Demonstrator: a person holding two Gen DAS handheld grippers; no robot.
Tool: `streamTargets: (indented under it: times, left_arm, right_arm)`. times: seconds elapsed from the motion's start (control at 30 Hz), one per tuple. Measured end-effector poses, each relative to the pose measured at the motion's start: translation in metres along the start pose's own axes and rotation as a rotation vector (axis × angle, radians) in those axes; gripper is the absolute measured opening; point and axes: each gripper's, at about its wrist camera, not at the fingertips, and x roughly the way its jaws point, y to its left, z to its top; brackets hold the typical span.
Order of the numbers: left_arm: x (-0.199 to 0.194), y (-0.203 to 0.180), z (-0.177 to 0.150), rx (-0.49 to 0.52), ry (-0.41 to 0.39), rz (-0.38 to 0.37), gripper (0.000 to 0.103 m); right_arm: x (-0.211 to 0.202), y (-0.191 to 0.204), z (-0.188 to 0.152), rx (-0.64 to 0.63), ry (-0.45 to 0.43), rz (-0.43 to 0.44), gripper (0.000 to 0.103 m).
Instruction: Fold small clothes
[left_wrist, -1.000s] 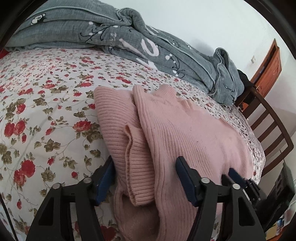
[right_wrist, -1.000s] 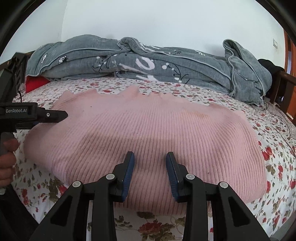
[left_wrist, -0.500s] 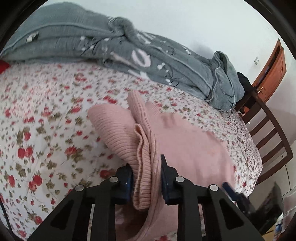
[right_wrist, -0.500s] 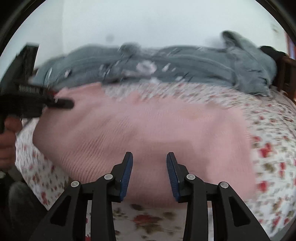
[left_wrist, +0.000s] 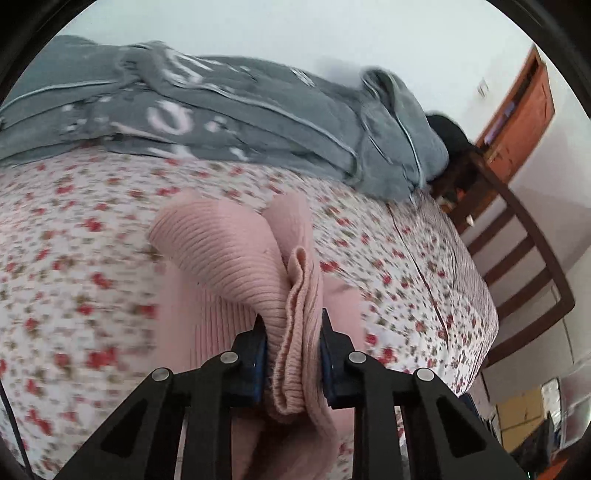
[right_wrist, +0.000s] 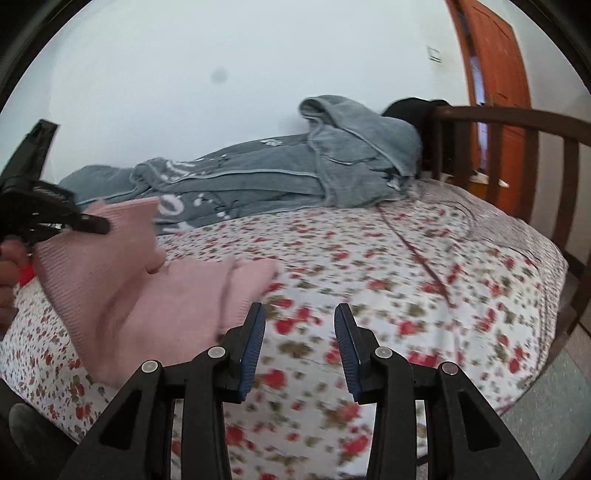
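Note:
A pink ribbed knit sweater (left_wrist: 229, 251) is bunched and lifted off the flowered bed sheet (left_wrist: 74, 258). My left gripper (left_wrist: 293, 343) is shut on several folded layers of its edge and holds it up. In the right wrist view the sweater (right_wrist: 122, 288) hangs at the left, its lower part resting on the sheet, with the left gripper (right_wrist: 66, 221) clamped on its top. My right gripper (right_wrist: 299, 332) is open and empty over bare sheet, to the right of the sweater.
A grey quilt (right_wrist: 258, 177) lies bunched along the wall at the back of the bed. A dark wooden footboard (right_wrist: 535, 147) stands at the right, with an orange door (right_wrist: 495, 85) behind. The bed's edge (right_wrist: 535, 350) drops off at the right.
My left gripper closed on the sweater's folded edge and lifted it up and leftward. My right gripper stayed open and swung right, off the sweater, over bare sheet.

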Motion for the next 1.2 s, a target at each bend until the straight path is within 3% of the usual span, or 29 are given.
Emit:
streamTargets:
  times: [0.13, 0.23, 0.3, 0.37, 0.4, 0.57, 0.63, 0.73, 0.83, 1.0, 1.07, 1.1, 1.2]
  left_arm:
    - [0.065, -0.047, -0.018, 0.061, 0.090, 0.064, 0.022]
    - [0.088, -0.060, -0.029, 0.110, 0.122, 0.092, 0.027]
    - [0.078, -0.061, -0.027, 0.122, 0.104, 0.017, 0.043]
    - [0.059, -0.054, -0.018, 0.089, 0.084, -0.080, 0.050]
    - [0.053, -0.052, -0.015, 0.079, 0.072, -0.087, 0.052]
    - [0.004, -0.029, 0.000, 0.103, -0.030, 0.019, 0.056]
    - [-0.006, -0.014, 0.001, 0.099, -0.051, 0.050, 0.056]
    - [-0.015, 0.017, 0.001, 0.071, -0.065, 0.091, 0.057]
    - [-0.014, 0.043, -0.002, 0.057, -0.057, 0.120, 0.057]
    - [-0.013, 0.073, -0.011, 0.034, -0.038, 0.129, 0.057]
    - [-0.011, 0.079, -0.014, 0.031, -0.029, 0.120, 0.057]
    - [-0.010, 0.080, -0.015, 0.031, -0.028, 0.116, 0.057]
    - [-0.008, 0.078, -0.017, 0.039, -0.032, 0.084, 0.057]
  right_arm:
    - [-0.005, -0.021, -0.006, 0.041, 0.016, 0.011, 0.038]
    - [-0.006, -0.027, -0.012, 0.058, 0.040, 0.024, 0.038]
    - [-0.008, -0.028, -0.017, 0.056, 0.051, 0.036, 0.038]
    - [-0.007, -0.026, -0.019, 0.053, 0.052, 0.058, 0.038]
    - [-0.005, -0.026, -0.018, 0.056, 0.055, 0.076, 0.038]
    - [0.010, -0.014, 0.007, 0.116, 0.049, 0.198, 0.041]
    - [0.018, -0.004, 0.024, 0.149, 0.039, 0.267, 0.056]
    - [0.035, 0.011, 0.044, 0.200, 0.059, 0.360, 0.063]
    - [0.072, 0.033, 0.055, 0.264, 0.152, 0.443, 0.064]
    - [0.116, 0.065, 0.045, 0.268, 0.292, 0.464, 0.064]
    - [0.120, 0.079, 0.036, 0.174, 0.295, 0.396, 0.049]
    - [0.118, 0.079, 0.033, 0.138, 0.271, 0.362, 0.015]
    - [0.106, 0.052, 0.021, 0.189, 0.188, 0.374, 0.016]
